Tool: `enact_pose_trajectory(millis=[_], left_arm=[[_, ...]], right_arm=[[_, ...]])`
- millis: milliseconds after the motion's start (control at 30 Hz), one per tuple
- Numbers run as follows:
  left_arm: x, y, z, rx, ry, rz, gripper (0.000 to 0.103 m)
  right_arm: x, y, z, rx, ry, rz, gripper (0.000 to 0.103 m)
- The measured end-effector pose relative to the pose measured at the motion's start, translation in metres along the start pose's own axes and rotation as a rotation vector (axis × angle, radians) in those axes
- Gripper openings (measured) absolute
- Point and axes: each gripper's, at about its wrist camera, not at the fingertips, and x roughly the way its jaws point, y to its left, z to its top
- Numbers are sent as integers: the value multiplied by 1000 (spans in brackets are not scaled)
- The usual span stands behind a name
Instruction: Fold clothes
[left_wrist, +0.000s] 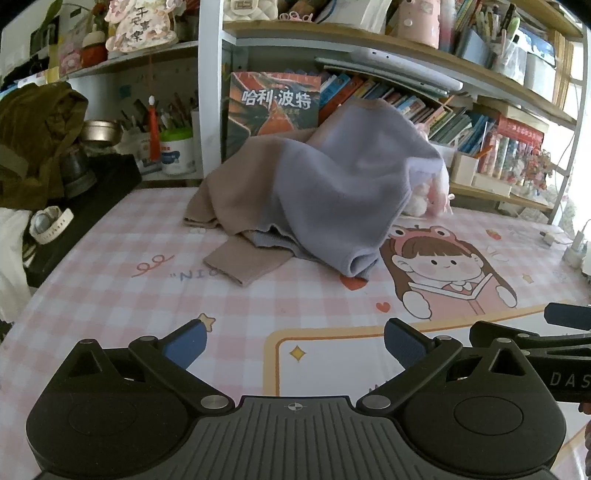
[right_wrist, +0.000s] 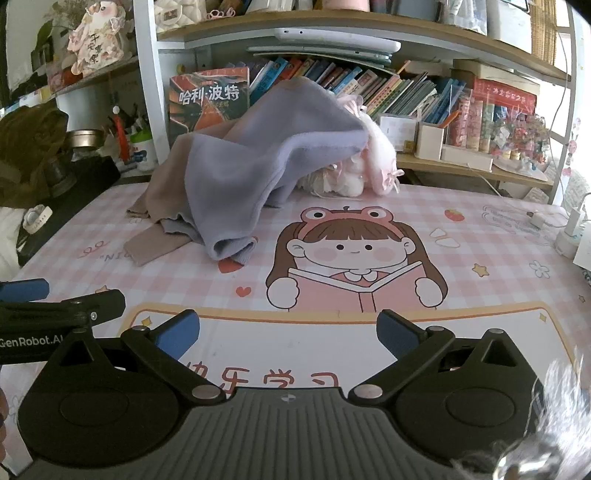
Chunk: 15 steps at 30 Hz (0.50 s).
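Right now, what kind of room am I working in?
Probably a child's study desk at home: a pink checked cartoon desk mat, white shelves packed with colourful books, and a crumpled lilac-and-beige sweater waiting to be folded.

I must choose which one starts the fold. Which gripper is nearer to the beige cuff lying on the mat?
Left, probably. The left gripper faces the beige cuff, which lies just left of its centre line. The right gripper sees that cuff far to its left.
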Motion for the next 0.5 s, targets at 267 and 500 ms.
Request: enact_pose_trajectory(millis=[267, 500], left_arm=[[1, 0, -1, 3, 1, 1, 103], [1, -1, -1, 0, 9, 2, 103]], right_arm=[[-1, 0, -1, 0, 0, -5, 103], [2, 0, 0, -1, 6, -7, 103]])
